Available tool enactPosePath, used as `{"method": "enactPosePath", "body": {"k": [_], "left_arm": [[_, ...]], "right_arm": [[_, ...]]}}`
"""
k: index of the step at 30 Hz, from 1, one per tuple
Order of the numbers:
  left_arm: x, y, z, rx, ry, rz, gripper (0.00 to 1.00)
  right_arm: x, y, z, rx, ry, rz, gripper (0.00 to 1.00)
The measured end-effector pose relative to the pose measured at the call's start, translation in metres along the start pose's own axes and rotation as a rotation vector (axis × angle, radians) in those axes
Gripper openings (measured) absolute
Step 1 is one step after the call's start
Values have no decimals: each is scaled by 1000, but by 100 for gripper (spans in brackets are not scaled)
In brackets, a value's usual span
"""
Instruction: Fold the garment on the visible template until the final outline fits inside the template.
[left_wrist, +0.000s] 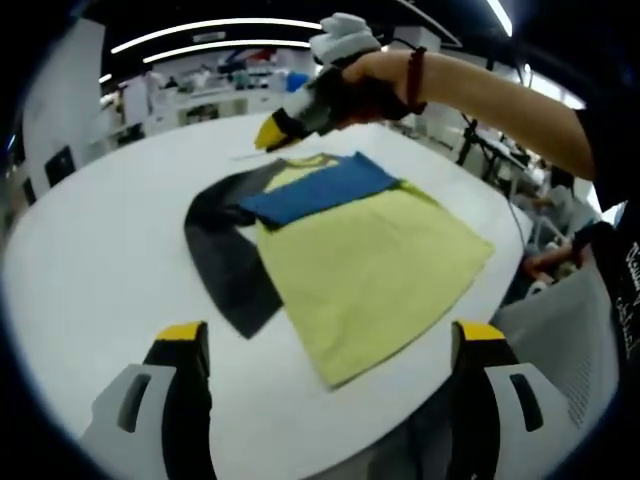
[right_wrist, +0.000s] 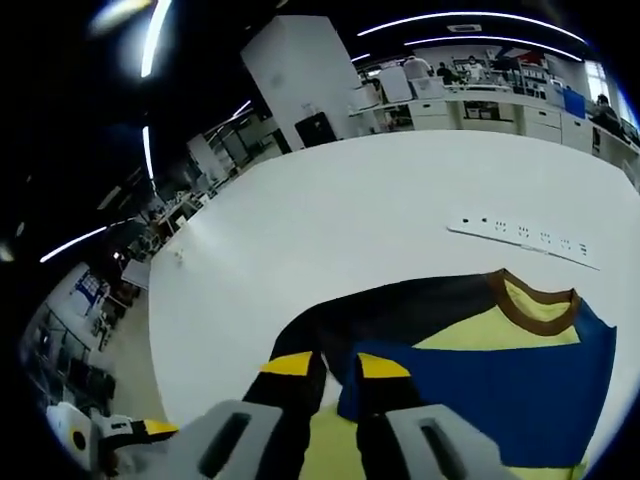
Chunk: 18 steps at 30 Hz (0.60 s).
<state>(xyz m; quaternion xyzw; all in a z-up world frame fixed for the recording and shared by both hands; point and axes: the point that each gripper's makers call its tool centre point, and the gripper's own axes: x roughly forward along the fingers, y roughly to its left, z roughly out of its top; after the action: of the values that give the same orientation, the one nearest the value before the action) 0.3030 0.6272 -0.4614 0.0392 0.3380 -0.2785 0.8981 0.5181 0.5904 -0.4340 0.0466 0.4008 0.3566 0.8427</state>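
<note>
Lying spread on the white tabletop (left_wrist: 90, 250), the garment (left_wrist: 370, 260) is seen with its blue sleeve (left_wrist: 320, 188) folded across the yellow body and the dark sleeve (left_wrist: 225, 255) still out. The left claw (left_wrist: 335, 345) is held wide and empty. The right claw (right_wrist: 335, 365) is nearly closed over the blue sleeve's edge; whether cloth is pinched cannot be told. If lifted carelessly, the blue fold could be dragged open. No template outline can be made out, and the hem nearest the tabletop edge is hard to judge.
</note>
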Motion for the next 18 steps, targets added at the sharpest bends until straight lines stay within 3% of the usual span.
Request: {"method": "enactPosePath", "body": {"k": [5, 18], "left_arm": [[0, -2, 1, 2, -3, 1, 97], [-1, 0, 6, 13, -12, 17, 99]], "right_arm": [[-6, -12, -7, -64, 19, -42, 26], [-27, -40, -4, -222, -26, -100, 49]]}}
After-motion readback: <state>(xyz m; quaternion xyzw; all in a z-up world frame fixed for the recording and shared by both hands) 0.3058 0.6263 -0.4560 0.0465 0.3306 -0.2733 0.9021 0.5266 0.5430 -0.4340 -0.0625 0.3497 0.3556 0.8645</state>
